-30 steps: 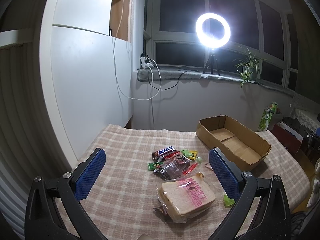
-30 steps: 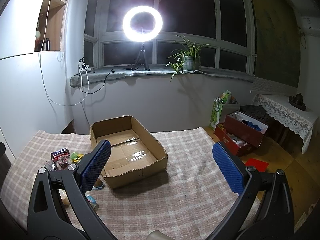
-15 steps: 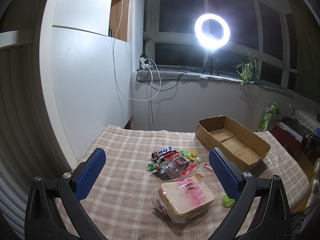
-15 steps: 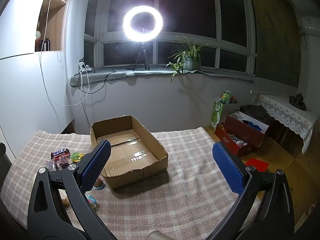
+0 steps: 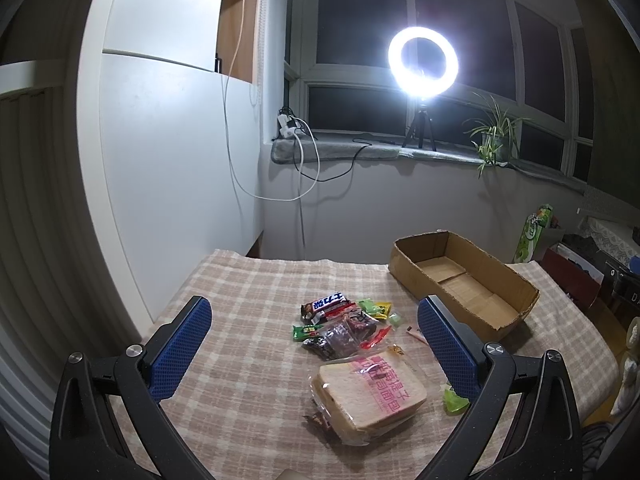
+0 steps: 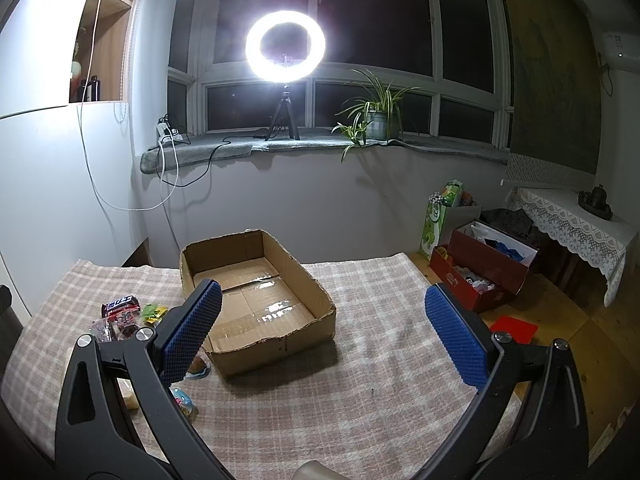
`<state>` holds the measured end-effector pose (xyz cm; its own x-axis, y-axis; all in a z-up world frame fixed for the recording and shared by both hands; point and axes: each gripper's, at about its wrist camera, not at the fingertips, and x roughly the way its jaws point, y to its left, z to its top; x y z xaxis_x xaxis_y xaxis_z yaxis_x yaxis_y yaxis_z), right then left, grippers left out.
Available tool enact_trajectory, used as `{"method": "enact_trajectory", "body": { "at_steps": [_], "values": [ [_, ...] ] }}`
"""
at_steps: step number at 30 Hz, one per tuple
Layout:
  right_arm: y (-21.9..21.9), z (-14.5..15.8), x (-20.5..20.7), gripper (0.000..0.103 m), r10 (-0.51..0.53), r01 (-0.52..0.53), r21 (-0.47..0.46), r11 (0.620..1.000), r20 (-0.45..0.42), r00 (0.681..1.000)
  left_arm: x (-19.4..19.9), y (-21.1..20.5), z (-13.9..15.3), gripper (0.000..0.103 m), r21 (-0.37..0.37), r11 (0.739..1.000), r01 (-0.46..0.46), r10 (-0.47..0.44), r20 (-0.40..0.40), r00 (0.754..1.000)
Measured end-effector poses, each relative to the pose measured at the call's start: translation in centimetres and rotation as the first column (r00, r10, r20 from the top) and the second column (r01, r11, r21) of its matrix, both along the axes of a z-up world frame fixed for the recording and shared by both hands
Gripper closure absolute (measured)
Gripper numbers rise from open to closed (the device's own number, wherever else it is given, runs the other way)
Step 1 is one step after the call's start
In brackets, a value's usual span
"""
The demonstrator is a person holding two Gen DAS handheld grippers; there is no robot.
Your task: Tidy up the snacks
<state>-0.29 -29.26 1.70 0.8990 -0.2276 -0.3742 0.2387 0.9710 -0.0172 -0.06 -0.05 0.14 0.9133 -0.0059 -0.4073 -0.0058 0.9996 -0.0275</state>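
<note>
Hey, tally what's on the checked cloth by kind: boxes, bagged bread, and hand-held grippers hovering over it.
Cardboard box: 1
Bagged bread: 1
Hand-held grippers, left and right: 2
Total: 4
The small wrappers overlap in a pile, so no sure count there.

Cardboard box (image 5: 464, 284): shallow, open-topped, brown, nothing inside, taped floor seam; stands on the checked bench cloth.

Bagged bread slices (image 5: 366, 394): clear wrapper with pink print, lying flat, nearest item.

Small snack heap (image 5: 344, 322): dark chocolate bar with white lettering, green packets, red and clear wrappers, overlapping, between bread and box.

Green sweet (image 5: 454, 396): lies alone, just beside the bread.
</note>
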Motion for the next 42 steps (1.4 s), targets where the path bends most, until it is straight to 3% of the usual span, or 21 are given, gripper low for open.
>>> {"method": "enact_trajectory", "body": {
  "at_steps": [22,28,36,42],
  "values": [
    [0.0,-0.1,0.0,0.000,0.000,0.000,0.000,1.000,-0.003,1.000,-0.1,-0.1,0.0,0.001,-0.001,1.000,0.001,-0.001,-0.001,1.000],
    [-0.5,-1.6,0.2,0.000,0.023,-0.023,0.025,0.999,-0.024,0.999,-0.1,-0.2,-0.1,0.001,0.000,1.000,0.004,-0.004,-0.009,1.000],
    [-1.0,-4.5,1.6,0.000,0.155,-0.139,0.150,0.979,-0.103,0.983,0.7,0.7,-1.5,0.001,-0.030,0.999,0.024,-0.026,-0.066,0.998],
    [0.1,-6.6,3.1,0.000,0.274,-0.233,0.214,0.949,-0.185,0.944,1.2,2.0,-3.4,0.002,-0.080,0.995,0.066,-0.077,-0.135,0.988]
  ]
}}
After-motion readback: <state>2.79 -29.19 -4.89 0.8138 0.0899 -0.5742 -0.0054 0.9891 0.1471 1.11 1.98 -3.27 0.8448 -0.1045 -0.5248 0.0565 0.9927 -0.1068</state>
